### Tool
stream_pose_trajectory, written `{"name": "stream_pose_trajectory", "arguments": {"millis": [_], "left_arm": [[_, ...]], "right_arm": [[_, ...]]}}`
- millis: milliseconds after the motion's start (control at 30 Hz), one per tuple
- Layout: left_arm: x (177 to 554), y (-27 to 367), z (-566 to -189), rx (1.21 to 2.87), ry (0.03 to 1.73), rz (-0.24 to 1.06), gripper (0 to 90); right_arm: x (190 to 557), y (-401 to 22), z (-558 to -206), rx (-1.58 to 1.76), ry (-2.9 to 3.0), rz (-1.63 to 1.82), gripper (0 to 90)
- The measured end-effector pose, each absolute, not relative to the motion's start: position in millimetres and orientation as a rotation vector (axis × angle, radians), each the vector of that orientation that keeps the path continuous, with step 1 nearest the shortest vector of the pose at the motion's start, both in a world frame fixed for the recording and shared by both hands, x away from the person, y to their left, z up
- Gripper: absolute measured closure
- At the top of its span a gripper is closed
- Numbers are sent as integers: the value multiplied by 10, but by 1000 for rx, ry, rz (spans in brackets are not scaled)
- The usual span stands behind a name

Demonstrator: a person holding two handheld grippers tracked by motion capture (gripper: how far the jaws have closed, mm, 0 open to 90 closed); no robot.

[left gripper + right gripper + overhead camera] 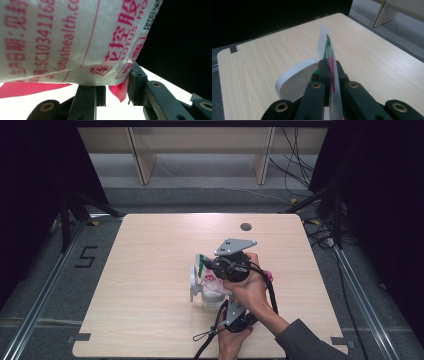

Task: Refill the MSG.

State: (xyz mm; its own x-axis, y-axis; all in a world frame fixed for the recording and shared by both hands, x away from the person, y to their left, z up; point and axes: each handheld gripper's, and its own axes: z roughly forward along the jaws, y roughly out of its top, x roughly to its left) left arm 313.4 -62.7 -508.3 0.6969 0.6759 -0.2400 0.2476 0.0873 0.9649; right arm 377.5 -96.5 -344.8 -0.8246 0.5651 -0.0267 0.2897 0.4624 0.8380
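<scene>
Pinching the printed bag, the right hand-held gripper is clamped.

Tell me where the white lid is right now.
In the high view the white lid stands on edge at the table's middle, left of the bag; in the right gripper view it sits just left of the right claw.

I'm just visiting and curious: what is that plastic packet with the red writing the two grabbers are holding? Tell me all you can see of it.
The packet is a soft, whitish translucent plastic bag printed with red characters, digits and a web address, with pink and green areas. The left gripper clamps its lower part; the right gripper pinches a thin flat edge, standing upright. It is held above the wooden table, beside a white lid.
</scene>
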Motion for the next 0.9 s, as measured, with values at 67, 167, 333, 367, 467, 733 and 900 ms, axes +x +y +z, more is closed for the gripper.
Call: {"name": "stream_pose_trajectory", "arguments": {"millis": [67, 167, 333, 367, 467, 733, 900], "left_arm": [[3122, -699, -5078, 1396, 824, 332, 713], [3122, -691, -5076, 1400, 819, 336, 713], [3131, -629, -5081, 1489, 799, 380, 712], [3133, -630, -5080, 1487, 798, 378, 712], [3130, -631, -5079, 1485, 801, 380, 712], [3131, -629, -5078, 1486, 800, 379, 711], [3133, -628, -5079, 1487, 798, 378, 712]], "right_arm": [[3770, -953, -3458, 723, 2412, 1288, 897], [3776, -968, -3444, 732, 2416, 1297, 897], [3777, -972, -3445, 735, 2410, 1301, 897], [3777, -972, -3444, 734, 2409, 1302, 897], [3778, -971, -3443, 730, 2409, 1302, 897], [3775, -945, -3454, 722, 2412, 1294, 897], [3782, -942, -3453, 717, 2414, 1290, 897]]}}
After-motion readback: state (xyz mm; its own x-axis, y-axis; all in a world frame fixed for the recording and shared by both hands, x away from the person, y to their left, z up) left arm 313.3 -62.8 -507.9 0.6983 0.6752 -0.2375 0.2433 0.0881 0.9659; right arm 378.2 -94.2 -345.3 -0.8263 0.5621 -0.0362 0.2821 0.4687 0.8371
